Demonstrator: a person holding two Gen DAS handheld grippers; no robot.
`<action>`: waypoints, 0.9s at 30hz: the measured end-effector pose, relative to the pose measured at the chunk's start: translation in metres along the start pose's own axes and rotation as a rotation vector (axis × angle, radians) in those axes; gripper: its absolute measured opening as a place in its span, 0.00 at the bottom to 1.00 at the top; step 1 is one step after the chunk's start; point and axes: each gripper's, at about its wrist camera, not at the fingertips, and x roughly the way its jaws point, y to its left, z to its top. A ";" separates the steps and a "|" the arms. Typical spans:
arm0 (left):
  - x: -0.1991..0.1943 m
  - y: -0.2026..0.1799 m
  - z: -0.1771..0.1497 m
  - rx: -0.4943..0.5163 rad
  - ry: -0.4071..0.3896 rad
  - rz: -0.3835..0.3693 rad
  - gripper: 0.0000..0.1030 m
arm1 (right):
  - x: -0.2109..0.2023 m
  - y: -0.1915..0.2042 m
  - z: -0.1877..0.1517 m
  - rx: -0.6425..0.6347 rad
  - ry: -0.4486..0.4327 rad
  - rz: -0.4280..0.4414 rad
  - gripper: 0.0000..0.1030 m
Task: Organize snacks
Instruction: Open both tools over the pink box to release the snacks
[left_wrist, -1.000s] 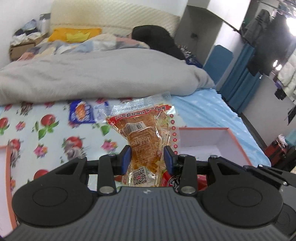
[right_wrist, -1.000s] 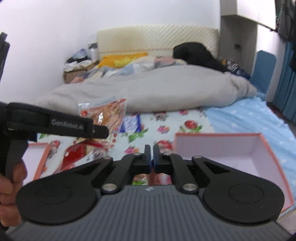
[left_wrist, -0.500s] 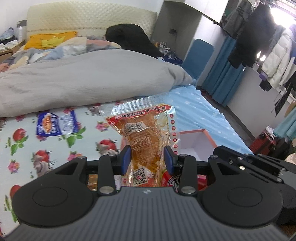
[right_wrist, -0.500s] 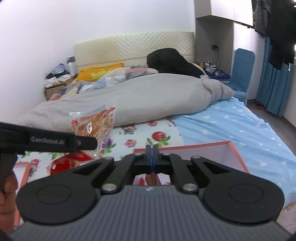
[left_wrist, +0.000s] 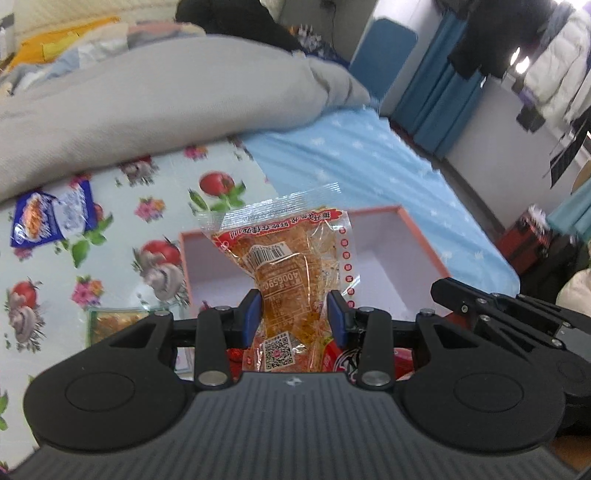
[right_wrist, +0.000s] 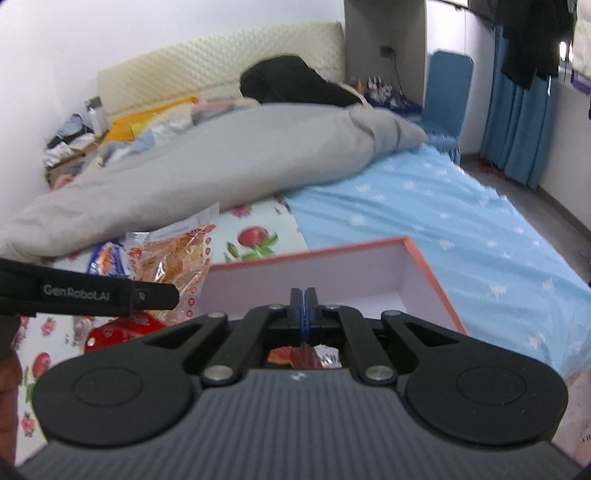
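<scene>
While the left gripper (left_wrist: 293, 310) clamped the clear crinkly packet of orange snack (left_wrist: 291, 273) above the shallow orange-rimmed cardboard box (left_wrist: 421, 240), the right gripper (right_wrist: 304, 306) was clenched empty; lowering before releasing seemed wisest.

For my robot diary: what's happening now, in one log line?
left gripper: shut on orange snack packet | right gripper: shut | pink box: ahead

A home bedroom: rumpled grey duvet (right_wrist: 207, 162) on a bed, padded headboard (right_wrist: 221, 70), hanging clothes (left_wrist: 554, 70).
</scene>
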 end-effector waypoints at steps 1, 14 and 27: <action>0.010 -0.001 -0.002 0.004 0.019 0.000 0.43 | 0.007 -0.004 -0.004 0.007 0.019 -0.006 0.04; 0.085 -0.005 -0.019 0.025 0.178 -0.012 0.44 | 0.052 -0.032 -0.033 0.075 0.175 -0.047 0.04; 0.064 -0.002 -0.013 0.059 0.141 0.002 0.75 | 0.049 -0.036 -0.026 0.148 0.182 -0.059 0.12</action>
